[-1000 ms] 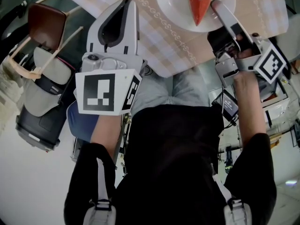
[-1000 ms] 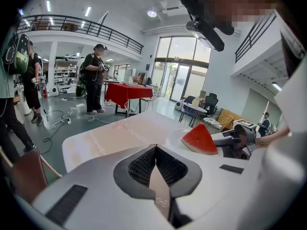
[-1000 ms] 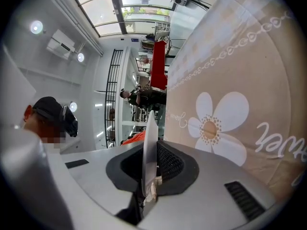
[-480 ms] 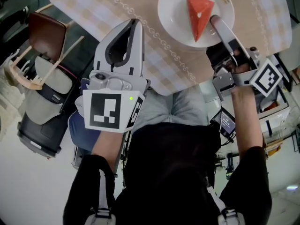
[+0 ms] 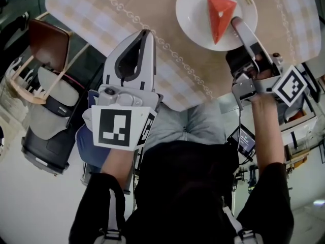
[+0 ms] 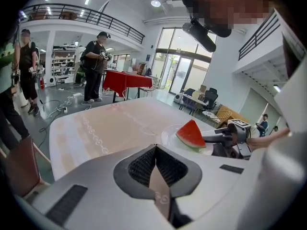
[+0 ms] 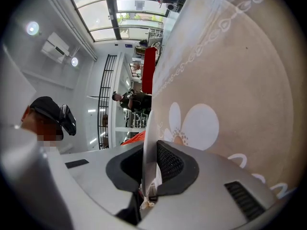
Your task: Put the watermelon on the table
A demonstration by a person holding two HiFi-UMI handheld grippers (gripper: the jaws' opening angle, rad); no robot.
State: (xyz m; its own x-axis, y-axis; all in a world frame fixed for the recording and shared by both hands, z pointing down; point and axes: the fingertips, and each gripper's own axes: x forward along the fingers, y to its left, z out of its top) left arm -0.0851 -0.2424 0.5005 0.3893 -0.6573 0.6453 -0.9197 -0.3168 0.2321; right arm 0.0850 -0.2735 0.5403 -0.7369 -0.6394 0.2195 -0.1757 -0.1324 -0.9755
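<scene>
A red watermelon wedge (image 5: 219,14) lies on a white plate (image 5: 193,14) over the checked tablecloth of the table (image 5: 152,4). My right gripper (image 5: 236,22) is shut on the plate's near right rim. In the right gripper view the thin plate rim (image 7: 149,143) stands edge-on between the pads, with a bit of the red watermelon (image 7: 134,138) behind it. My left gripper (image 5: 146,34) is shut and holds nothing, over the table's near edge to the plate's left. The left gripper view shows the watermelon (image 6: 191,134) and the right gripper (image 6: 225,137) ahead to the right.
A chair with a brown seat (image 5: 48,39) and a grey and black seat (image 5: 48,126) stand left of the table. In the left gripper view people stand beyond the table near a red-draped table (image 6: 122,80).
The plate with the watermelon, still held by my right gripper, has shifted a little farther over the table. My left gripper has moved forward slightly, and more tablecloth shows.
</scene>
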